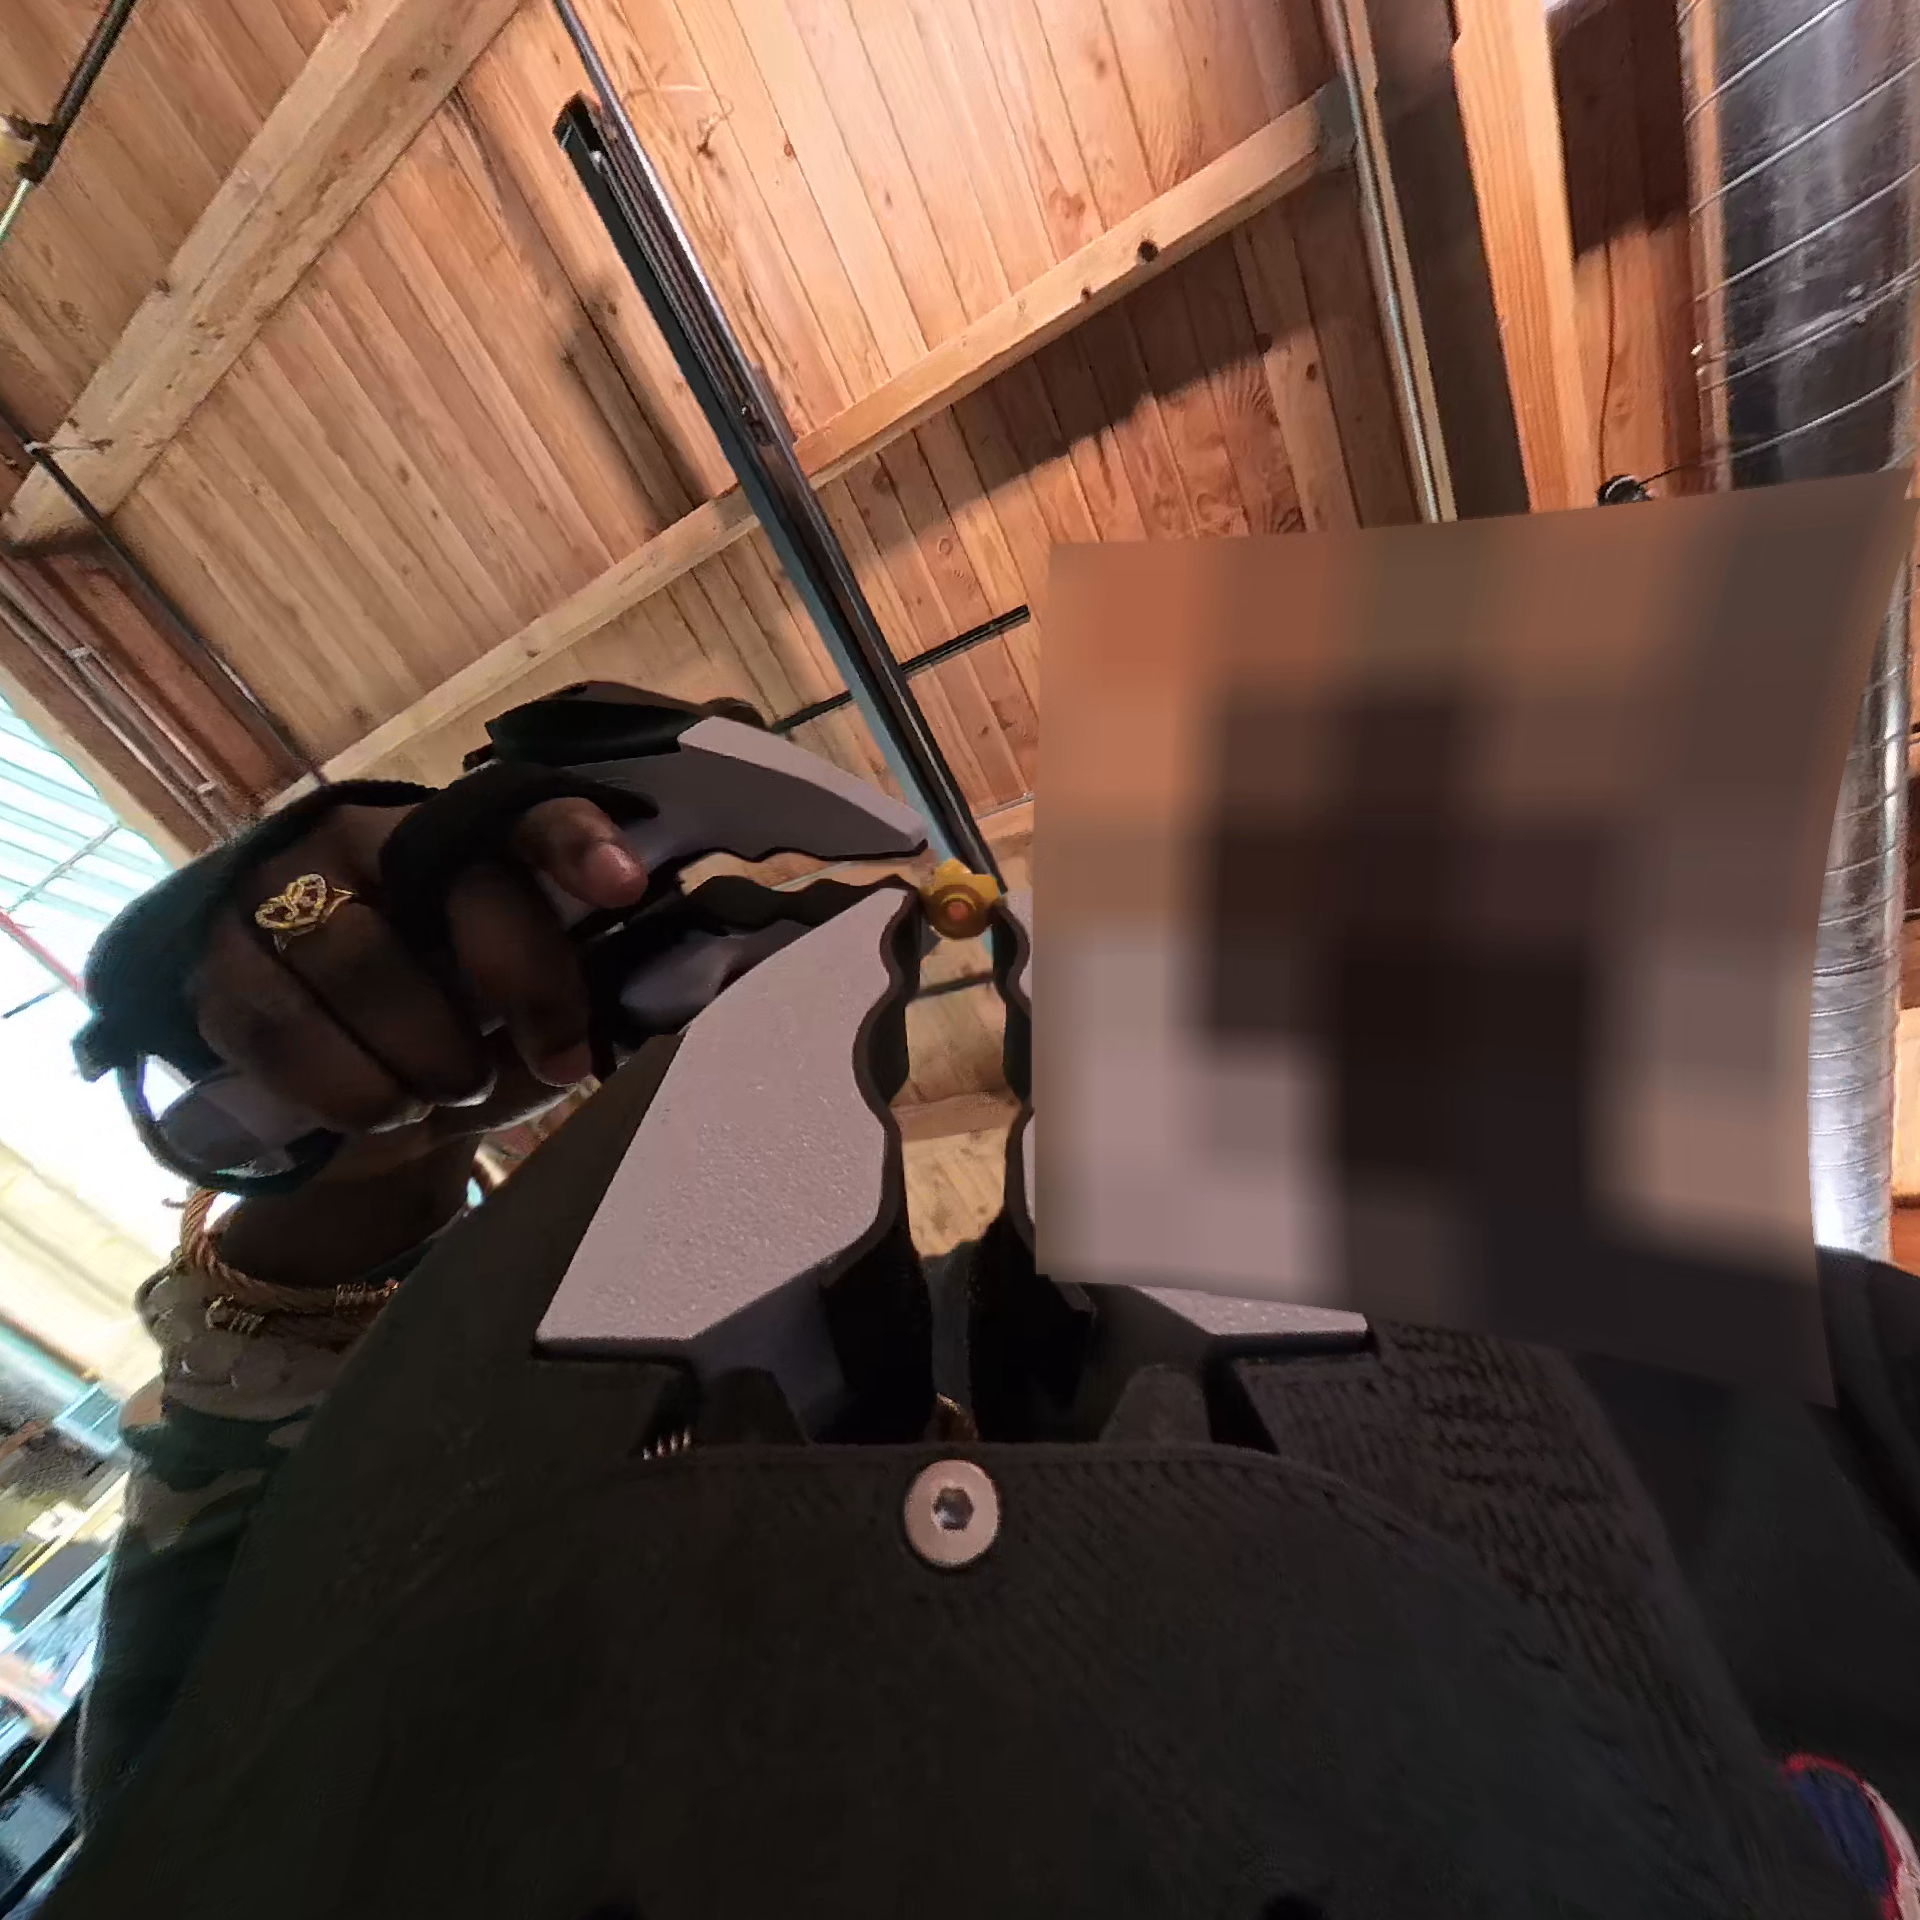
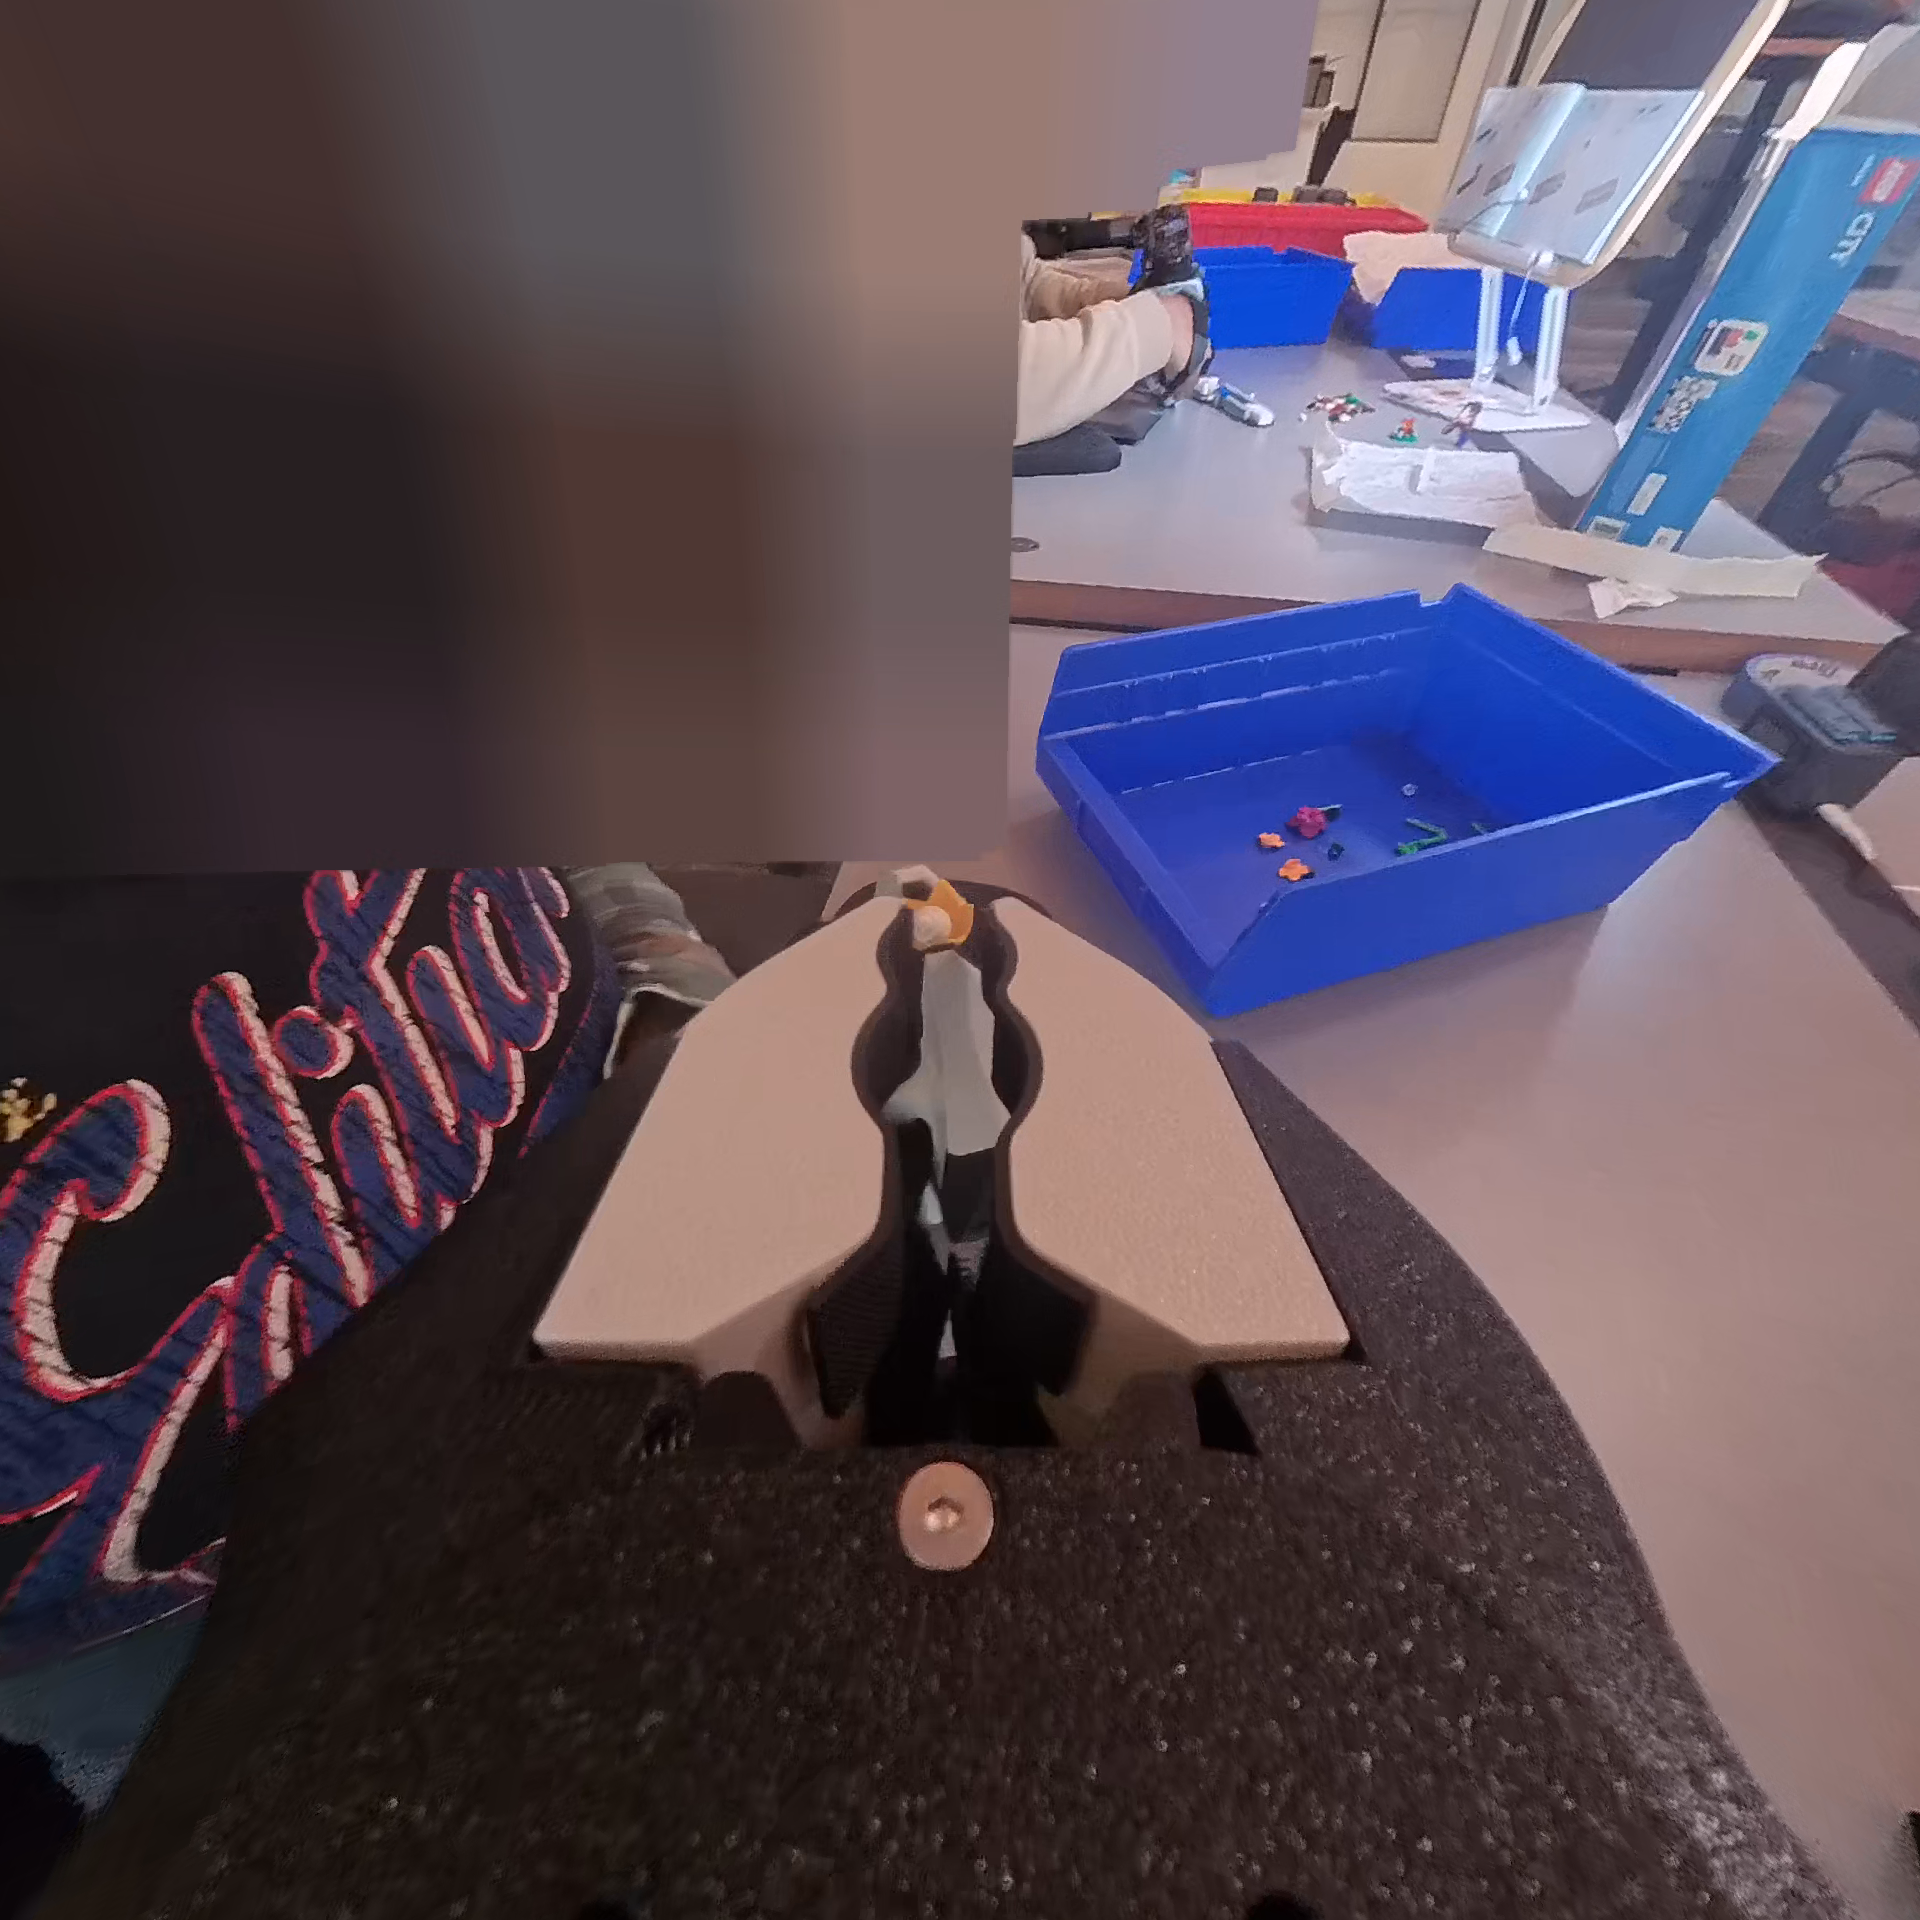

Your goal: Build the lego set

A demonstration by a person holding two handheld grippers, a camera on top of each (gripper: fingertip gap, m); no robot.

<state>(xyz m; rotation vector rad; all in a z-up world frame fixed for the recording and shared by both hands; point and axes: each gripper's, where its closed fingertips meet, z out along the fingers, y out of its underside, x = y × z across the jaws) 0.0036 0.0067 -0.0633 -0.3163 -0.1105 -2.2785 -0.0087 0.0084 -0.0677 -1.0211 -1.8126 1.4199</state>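
Both grippers are raised and meet at one small yellow flower piece [image 1: 958, 906]. The left gripper [image 1: 961, 925] clamps the piece at its fingertips. The right gripper [image 2: 940, 920] touches it tip-first; its grasp cannot be determined. More small pieces [image 2: 1351, 826] lie in the blue bin [image 2: 1143, 769] on the grey table [image 2: 1558, 1195], to the right.

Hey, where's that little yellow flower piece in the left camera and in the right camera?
Left wrist view: the yellow flower piece is just above centre, at the tips of both tools.
Right wrist view: it is at centre, at the right tool's tip.
Shared landmark: the right tool, reaching in from the left in the left wrist view.
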